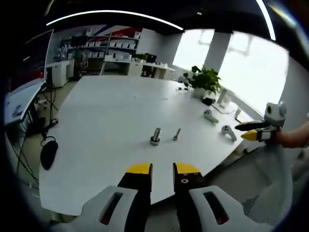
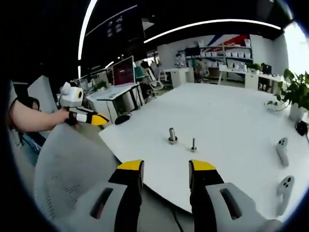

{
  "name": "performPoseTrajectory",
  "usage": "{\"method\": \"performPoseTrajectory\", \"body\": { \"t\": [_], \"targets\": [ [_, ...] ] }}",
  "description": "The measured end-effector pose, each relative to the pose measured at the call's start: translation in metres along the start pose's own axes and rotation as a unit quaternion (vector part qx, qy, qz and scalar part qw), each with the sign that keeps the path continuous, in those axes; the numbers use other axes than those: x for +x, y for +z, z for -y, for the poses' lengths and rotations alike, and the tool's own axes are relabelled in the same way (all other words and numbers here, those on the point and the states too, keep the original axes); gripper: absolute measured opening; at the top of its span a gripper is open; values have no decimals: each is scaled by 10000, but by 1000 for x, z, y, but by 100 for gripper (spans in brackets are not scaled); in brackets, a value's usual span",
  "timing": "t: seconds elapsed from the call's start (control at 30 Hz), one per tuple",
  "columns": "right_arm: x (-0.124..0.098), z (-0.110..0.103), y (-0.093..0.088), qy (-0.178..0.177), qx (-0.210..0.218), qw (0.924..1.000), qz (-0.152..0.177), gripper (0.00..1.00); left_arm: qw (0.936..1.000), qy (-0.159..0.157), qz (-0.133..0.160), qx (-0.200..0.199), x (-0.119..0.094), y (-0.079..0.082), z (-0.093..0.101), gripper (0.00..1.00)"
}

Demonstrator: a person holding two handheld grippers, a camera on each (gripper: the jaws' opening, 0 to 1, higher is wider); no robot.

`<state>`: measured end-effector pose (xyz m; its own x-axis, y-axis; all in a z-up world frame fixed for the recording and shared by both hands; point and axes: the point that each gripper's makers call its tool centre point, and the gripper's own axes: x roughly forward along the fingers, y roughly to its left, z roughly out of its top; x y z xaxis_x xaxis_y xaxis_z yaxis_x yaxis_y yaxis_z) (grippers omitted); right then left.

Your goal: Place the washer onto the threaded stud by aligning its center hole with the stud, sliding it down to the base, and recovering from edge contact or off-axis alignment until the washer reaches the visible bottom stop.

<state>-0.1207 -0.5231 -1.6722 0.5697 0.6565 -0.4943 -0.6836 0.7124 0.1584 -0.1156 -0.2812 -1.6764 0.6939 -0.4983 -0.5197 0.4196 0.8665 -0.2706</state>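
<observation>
Two upright grey metal threaded studs (image 1: 155,136) (image 1: 176,134) are set on smooth white table (image 1: 106,125); jaws of both yellow-tipped grippers (image 1: 162,169) (image 2: 166,166) are held apart, empty.

No legible txt anywhere.

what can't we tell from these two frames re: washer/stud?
- Washer: too small in both views; the collar at the base of the larger stud may be it, or a nut.
- Smaller stud: threads and base detail too small, blurred.
- Left gripper and right gripper: open, far from the table.
</observation>
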Motion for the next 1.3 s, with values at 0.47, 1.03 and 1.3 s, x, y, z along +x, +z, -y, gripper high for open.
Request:
{"method": "performPoseTrajectory", "body": {
  "t": [0.47,1.03,1.3],
  "targets": [
    [0,-5,-1,131,118,9998,68,38,9994,337,86,-21,-6,0,-13,14],
    [-2,-1,-2,80,295,9995,79,35,9989,444,-123,-126,-6,-10,-19,12],
    [-7,3,10,39,537,9974,470,35,9985,520,-147,-89,-6,-10,-22,12]
  ]
}}
